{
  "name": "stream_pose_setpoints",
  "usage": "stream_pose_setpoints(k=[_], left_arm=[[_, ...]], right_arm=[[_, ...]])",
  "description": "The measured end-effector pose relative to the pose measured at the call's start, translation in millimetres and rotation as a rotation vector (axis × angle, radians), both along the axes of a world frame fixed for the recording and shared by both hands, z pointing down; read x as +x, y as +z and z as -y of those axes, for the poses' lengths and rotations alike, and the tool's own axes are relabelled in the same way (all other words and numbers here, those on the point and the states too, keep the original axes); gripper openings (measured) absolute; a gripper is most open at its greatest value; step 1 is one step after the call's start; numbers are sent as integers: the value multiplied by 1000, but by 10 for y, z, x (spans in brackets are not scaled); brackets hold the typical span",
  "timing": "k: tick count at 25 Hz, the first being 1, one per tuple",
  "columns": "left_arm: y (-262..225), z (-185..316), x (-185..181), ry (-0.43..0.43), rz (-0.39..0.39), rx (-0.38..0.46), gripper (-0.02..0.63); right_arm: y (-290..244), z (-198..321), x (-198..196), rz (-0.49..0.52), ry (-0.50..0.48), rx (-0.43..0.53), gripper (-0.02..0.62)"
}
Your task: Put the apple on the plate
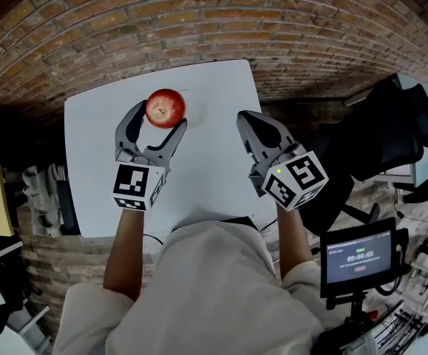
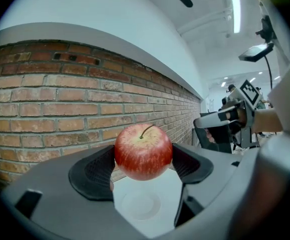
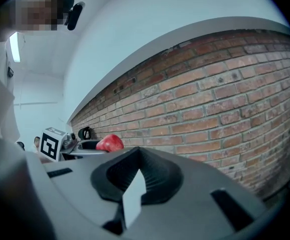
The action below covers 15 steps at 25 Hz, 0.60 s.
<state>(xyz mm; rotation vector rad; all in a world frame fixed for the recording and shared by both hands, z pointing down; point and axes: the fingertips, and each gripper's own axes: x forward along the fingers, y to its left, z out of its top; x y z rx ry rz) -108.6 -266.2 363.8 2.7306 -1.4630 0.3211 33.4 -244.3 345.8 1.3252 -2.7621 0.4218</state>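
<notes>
A red apple (image 1: 165, 107) is held above the white table (image 1: 206, 176), my left gripper (image 1: 162, 115) shut on its two sides. In the left gripper view the apple (image 2: 143, 151) fills the gap between the black pads, stem up, and a small white plate (image 2: 140, 205) lies on the table just below it. In the head view the plate (image 1: 196, 110) is only a faint rim right of the apple. My right gripper (image 1: 245, 121) hovers over the table's right part, shut with nothing in it; its own view shows its tips (image 3: 137, 154) meeting and the apple (image 3: 109, 143) far left.
A brick wall (image 1: 221, 21) runs close behind the table's far edge. To the right of the table stand a black office chair (image 1: 391, 132) and a small screen on a stand (image 1: 359, 257). Shelving and clutter sit at the left (image 1: 40, 198).
</notes>
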Motion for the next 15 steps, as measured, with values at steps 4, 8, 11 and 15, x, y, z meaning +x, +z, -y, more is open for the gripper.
stream_pose_setpoints(k=[4, 8, 11, 15], left_arm=[[80, 102, 40, 2, 6, -19, 365], [152, 194, 36, 0, 8, -27, 364], [177, 254, 31, -4, 12, -25, 364], [261, 331, 41, -11, 16, -40, 364]], right_arm=[[64, 114, 66, 14, 19, -18, 3], [183, 200, 76, -8, 24, -44, 3], [253, 249, 80, -11, 21, -61, 5], [327, 291, 80, -18, 4, -77, 3]])
